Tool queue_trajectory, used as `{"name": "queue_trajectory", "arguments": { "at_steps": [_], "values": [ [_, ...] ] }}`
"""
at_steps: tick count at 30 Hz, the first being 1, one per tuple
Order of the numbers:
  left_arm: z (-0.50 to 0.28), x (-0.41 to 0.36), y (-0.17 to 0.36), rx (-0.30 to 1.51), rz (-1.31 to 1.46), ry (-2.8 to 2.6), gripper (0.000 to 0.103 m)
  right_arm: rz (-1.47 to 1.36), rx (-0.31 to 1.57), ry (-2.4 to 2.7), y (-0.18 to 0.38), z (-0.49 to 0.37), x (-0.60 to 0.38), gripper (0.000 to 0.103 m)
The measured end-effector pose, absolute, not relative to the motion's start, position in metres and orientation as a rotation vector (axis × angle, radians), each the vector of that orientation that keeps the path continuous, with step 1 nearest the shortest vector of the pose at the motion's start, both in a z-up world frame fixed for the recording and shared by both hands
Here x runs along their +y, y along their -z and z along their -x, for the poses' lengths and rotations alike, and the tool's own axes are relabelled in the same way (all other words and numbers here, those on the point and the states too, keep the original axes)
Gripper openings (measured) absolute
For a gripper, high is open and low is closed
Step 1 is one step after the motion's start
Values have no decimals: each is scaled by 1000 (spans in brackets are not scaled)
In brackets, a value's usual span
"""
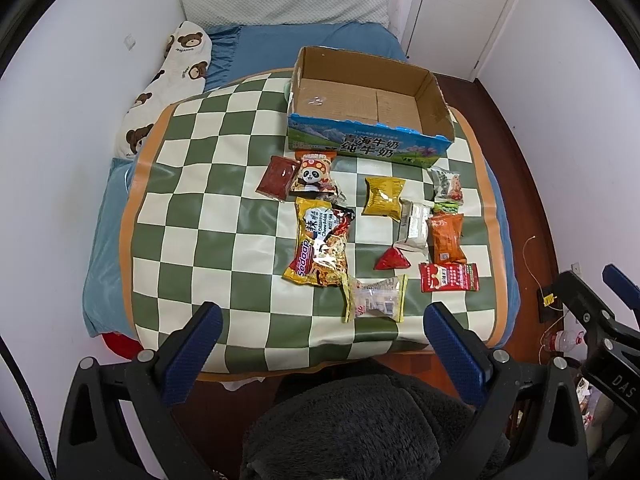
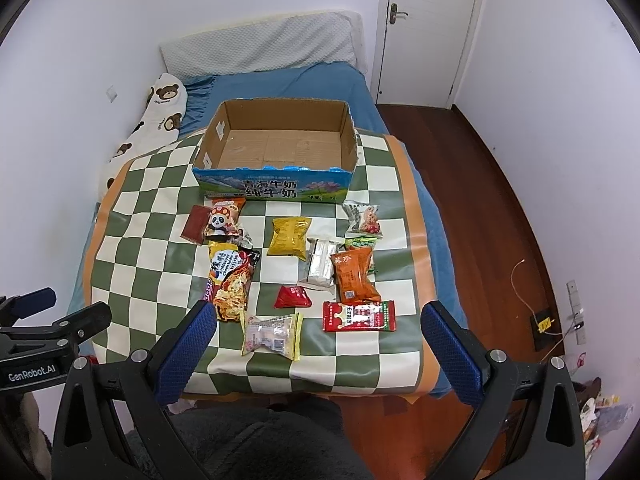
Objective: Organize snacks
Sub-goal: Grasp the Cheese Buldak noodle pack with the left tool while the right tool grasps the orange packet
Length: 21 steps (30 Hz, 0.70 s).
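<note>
Several snack packets lie on a green-and-white checked cloth (image 1: 200,216) (image 2: 152,248). Among them are a large noodle bag (image 1: 320,242) (image 2: 232,280), a yellow packet (image 1: 383,195) (image 2: 289,236), an orange packet (image 1: 446,238) (image 2: 354,274), a red flat packet (image 1: 449,277) (image 2: 359,316) and a clear candy packet (image 1: 376,298) (image 2: 272,336). An empty open cardboard box (image 1: 362,100) (image 2: 276,148) stands behind them. My left gripper (image 1: 322,320) is open, above the near edge. My right gripper (image 2: 320,320) is open, also at the near edge.
The cloth lies on a blue bed (image 1: 280,44) (image 2: 280,84) with a bear-print pillow (image 1: 168,84) (image 2: 156,116) at the left. A white door (image 2: 432,24) and wooden floor (image 2: 480,200) are at the right. A water bottle (image 1: 564,339) lies on the floor.
</note>
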State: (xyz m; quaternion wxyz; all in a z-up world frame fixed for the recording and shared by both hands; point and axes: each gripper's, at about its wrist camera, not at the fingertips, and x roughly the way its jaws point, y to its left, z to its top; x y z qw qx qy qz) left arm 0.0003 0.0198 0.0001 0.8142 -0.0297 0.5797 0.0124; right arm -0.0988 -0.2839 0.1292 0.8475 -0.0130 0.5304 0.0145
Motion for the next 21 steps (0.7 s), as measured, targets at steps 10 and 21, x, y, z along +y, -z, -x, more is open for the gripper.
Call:
{"name": "queue_trajectory", "arguments": {
  "at_steps": [10,21],
  "values": [
    [-66,34,107,1330,35,-131,103,-105,1244,-6,-35,57,-310,103],
    [-142,29,258,1562,-37,-119,103,-122,1353,68,129,-35,-361,103]
  ]
}}
